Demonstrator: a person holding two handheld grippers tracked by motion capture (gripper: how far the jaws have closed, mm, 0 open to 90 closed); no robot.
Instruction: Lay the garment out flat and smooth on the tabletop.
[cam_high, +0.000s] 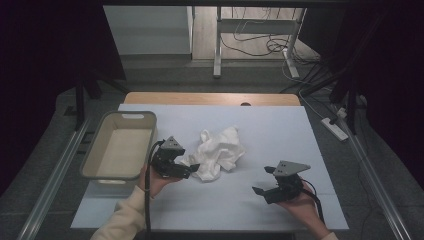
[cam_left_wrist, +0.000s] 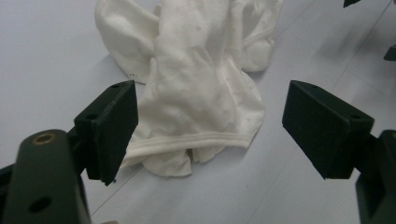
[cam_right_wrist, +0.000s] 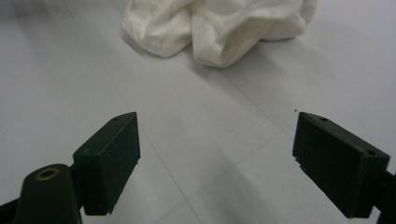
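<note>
my left gripper (cam_left_wrist: 205, 126) gaping at hem of white cloth (cam_high: 217, 150) mid-table, right gripper (cam_high: 272, 182) released near front edge (idle). risk: jaws pinch one thin layer, cloth slips.

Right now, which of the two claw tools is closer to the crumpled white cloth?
The left gripper: its open jaws reach the edge of the white cloth. The right gripper, also open, sits apart over bare table.

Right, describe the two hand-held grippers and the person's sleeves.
Both are black tools. The left gripper and the right gripper each carry a grey three-cornered plate on top and trail a black cable. Each claw ends in two blocky black pads with small screw holes; a brass-coloured bushing sits below. The left sleeve is cream.
</note>
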